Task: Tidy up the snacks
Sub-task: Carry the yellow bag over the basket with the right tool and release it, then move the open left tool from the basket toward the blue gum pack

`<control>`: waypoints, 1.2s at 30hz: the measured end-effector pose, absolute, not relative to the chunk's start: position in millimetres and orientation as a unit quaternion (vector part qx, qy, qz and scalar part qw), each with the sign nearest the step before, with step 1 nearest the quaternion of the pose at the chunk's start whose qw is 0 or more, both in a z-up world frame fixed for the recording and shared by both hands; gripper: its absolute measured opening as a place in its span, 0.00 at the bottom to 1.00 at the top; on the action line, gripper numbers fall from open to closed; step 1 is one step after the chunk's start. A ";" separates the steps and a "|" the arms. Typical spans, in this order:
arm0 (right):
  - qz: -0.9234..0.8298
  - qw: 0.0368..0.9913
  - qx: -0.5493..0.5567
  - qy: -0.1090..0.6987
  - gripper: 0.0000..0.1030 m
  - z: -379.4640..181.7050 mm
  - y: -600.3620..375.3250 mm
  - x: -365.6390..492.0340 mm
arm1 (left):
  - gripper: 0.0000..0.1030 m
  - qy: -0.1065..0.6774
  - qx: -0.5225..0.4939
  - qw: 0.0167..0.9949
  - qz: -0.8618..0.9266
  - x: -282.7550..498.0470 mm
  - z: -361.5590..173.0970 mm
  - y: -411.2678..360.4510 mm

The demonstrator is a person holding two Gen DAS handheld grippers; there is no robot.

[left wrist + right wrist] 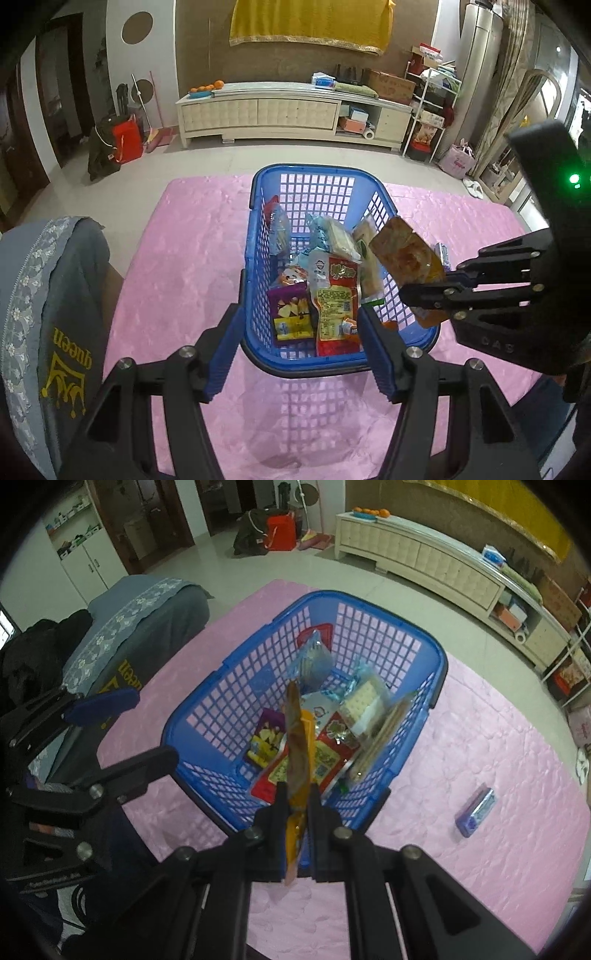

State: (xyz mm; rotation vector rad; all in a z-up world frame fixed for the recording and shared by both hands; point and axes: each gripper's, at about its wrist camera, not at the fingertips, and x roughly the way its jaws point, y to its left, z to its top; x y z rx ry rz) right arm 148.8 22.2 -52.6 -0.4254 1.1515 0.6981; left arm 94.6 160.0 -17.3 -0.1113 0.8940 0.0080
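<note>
A: Right gripper [297, 801] clamped on an orange snack packet [297, 738], held above the blue basket [439, 664]. Dropping-in step, I judge.
B: Next: lower, then release. Left gripper [299, 350]?
A: Jaws apart, empty, straddling the basket's near rim.
B: Surface?
A: Pink tablecloth [498, 867] (one purple packet [475, 809] still out). Living room, tiled floor, cream cabinet [258, 114].

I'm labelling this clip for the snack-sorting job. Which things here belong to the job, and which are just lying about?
Belong to the job:
- blue basket, with snack packets inside
- orange snack packet, clamped in the right hand-held gripper
- purple packet lying on the pink mat
- left hand-held gripper, open and empty

Just lying about:
- grey embroidered cloth
- cream cabinet
- oranges
- red bag
</note>
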 end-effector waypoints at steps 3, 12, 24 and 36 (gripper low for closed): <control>0.313 0.761 -0.195 0.534 0.11 -56.7 22.0 149.7 | 0.60 0.435 -0.046 0.899 0.004 94.2 -19.4 160.0; 0.282 0.770 -0.182 0.542 0.23 -58.9 9.0 150.2 | 0.64 0.432 -0.041 0.901 0.010 91.1 -15.5 158.2; 0.290 0.793 -0.128 0.521 0.68 -33.0 -34.4 143.1 | 0.77 0.423 -0.013 0.906 0.003 87.4 -8.0 135.5; 0.247 0.837 -0.128 0.471 0.87 -4.1 -100.2 139.7 | 0.79 0.414 -0.009 0.909 -0.041 100.0 2.7 79.8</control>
